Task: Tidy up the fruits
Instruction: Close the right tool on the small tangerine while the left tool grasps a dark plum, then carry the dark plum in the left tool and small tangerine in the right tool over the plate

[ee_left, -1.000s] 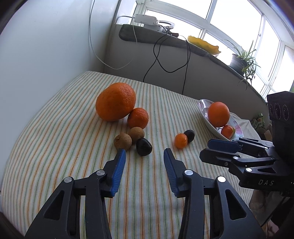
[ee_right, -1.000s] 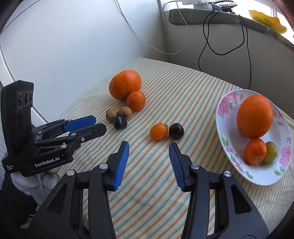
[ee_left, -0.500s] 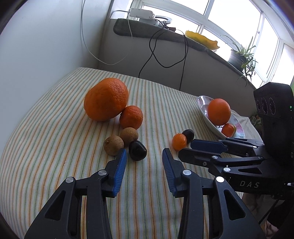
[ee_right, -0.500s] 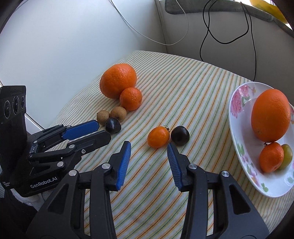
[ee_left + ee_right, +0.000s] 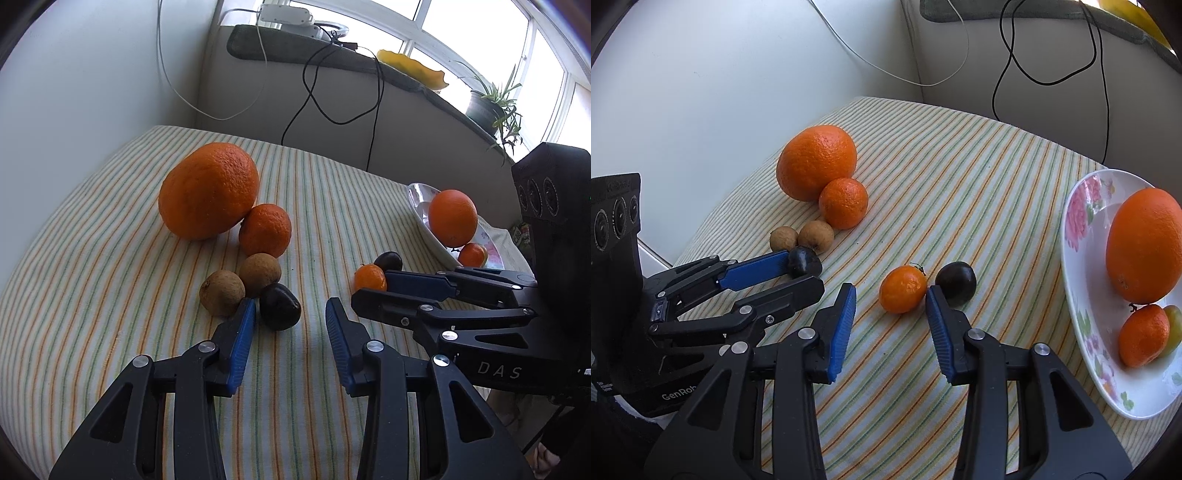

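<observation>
Two hand-held grippers sit low over my striped cloth worktop (image 5: 979, 177), both with black frames and blue ribbed pads. My left hand-held gripper (image 5: 290, 314) stands parted and grasps nothing; the dark glossy plum-like fruit (image 5: 279, 306) lies just ahead of its tips, right beside the left pad, and from the right wrist view that pad seems to reach the fruit, though I cannot tell whether it touches. My right hand-held gripper (image 5: 890, 301) has just been narrowing its jaws, yet they are released, with nothing pressed between the pads; the small orange kumquat-like fruit with a green stem (image 5: 903, 289) lies just beyond the tips, and the second dark round fruit (image 5: 956, 282) rests beside it, close to the right pad. Behind the left gripper, two rough brown longan-like fruits (image 5: 240, 282) sit side by side, with a small bumpy mandarin (image 5: 265, 229) behind them touching a large orange (image 5: 208, 192). Off to the right, a white floral plate (image 5: 1082, 229) holds another big orange (image 5: 1143, 243), a small mandarin (image 5: 1144, 335) and a yellow-green fruit (image 5: 1174, 328) half hidden behind it. Black and white cables (image 5: 1045, 48) hang down the wall behind the worktop.
</observation>
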Action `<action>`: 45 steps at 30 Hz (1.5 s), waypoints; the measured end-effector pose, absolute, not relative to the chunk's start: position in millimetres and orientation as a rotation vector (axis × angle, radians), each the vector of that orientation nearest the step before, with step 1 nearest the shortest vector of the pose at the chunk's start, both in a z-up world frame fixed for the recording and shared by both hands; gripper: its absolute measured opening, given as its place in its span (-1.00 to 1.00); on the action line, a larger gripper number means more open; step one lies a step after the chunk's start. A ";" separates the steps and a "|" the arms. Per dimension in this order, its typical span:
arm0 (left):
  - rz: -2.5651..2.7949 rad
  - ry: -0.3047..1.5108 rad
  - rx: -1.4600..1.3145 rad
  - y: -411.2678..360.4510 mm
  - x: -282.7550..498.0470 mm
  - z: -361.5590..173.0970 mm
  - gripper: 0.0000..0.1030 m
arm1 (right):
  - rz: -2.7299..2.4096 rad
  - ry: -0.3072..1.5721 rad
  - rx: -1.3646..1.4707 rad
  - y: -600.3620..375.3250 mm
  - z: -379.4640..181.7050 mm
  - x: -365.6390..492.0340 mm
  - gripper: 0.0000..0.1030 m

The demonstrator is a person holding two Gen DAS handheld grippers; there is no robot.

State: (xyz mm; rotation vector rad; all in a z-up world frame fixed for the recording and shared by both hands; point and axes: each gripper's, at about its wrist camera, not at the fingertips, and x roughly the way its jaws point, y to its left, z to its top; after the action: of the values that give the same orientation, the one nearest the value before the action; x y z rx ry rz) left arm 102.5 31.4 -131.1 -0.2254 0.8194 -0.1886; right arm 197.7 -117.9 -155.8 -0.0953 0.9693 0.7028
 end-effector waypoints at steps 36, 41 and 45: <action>-0.169 0.793 -0.248 35.6 94.0 -122.6 -0.60 | 0.694 0.938 -0.089 -132.4 -141.8 181.8 -0.48; -0.182 0.786 -0.249 30.8 93.9 -118.2 -0.60 | 0.693 0.920 -0.080 -144.4 -132.0 173.5 -0.48; -0.197 0.779 -0.243 22.0 94.4 -114.3 -0.60 | 0.686 0.911 -0.065 -156.1 -126.0 170.3 -0.48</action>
State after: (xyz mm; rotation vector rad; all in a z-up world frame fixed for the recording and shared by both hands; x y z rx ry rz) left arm 94.4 22.0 -114.3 -0.2429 0.7788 -0.1970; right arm 170.3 -156.1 -126.0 -0.0650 0.9114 0.6856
